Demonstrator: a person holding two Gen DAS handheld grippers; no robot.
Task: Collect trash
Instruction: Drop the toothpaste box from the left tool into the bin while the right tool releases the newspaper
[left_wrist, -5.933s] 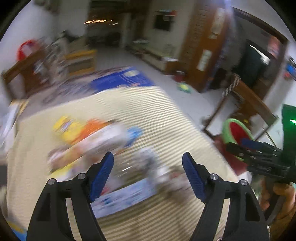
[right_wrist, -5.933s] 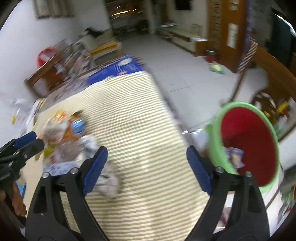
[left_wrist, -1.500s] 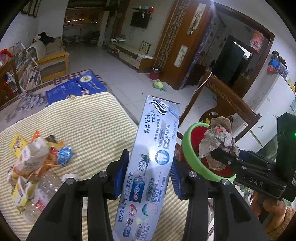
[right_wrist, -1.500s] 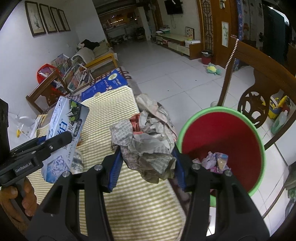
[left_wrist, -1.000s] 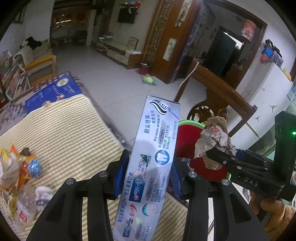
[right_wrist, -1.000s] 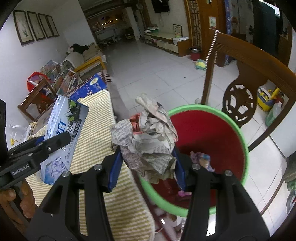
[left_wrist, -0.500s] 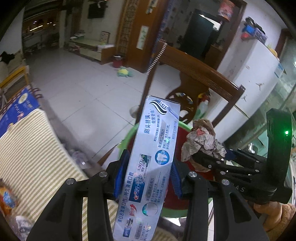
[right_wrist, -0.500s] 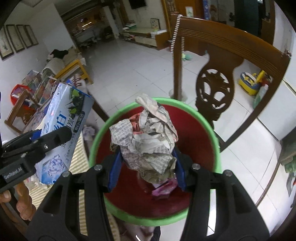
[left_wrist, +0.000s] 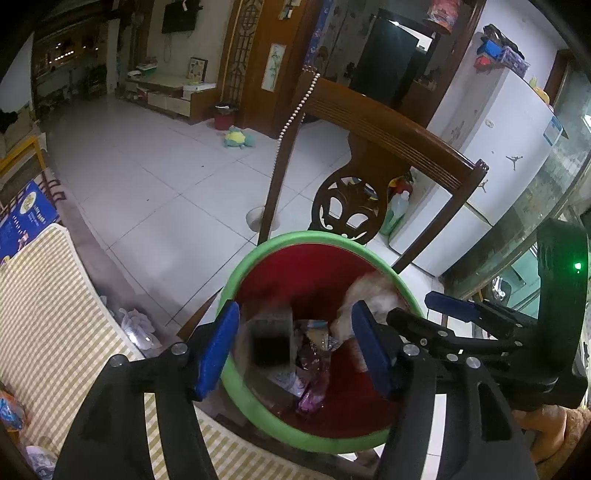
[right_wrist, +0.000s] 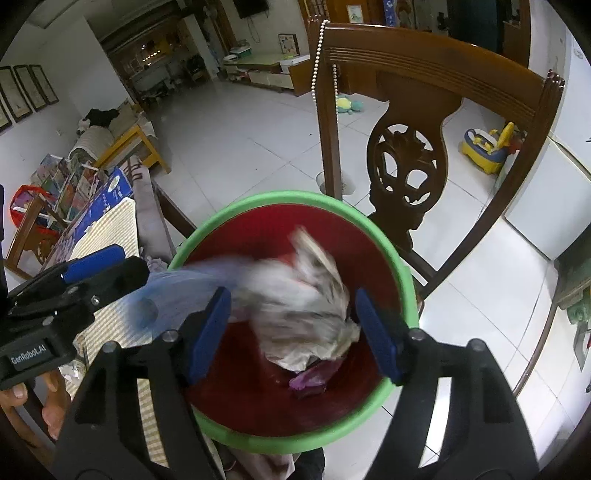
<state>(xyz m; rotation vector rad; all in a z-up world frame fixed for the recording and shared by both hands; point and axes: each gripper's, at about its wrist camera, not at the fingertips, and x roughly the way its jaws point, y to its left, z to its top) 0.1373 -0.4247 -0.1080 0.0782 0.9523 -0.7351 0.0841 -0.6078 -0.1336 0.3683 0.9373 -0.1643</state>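
Inside bin (right_wrist: 391, 258): crumpled paper (right_wrist: 306, 295), box (left_wrist: 269, 341).

Half a second ago the left tool (left_wrist: 295, 345) was clamped on the toothpaste box (left_wrist: 269, 341) and the right tool (right_wrist: 291, 328) on the crumpled newspaper wad (right_wrist: 306, 314). Now both tools stand spread apart with nothing between their pads, and both items are blurred, loose inside the green bin (right_wrist: 258, 199) among the wrappers. Since 1.5 s ago, the tools have also travelled from above the striped counter (left_wrist: 44, 295) past its right edge to above the bin's mouth, which now fills the lower middle of both views.
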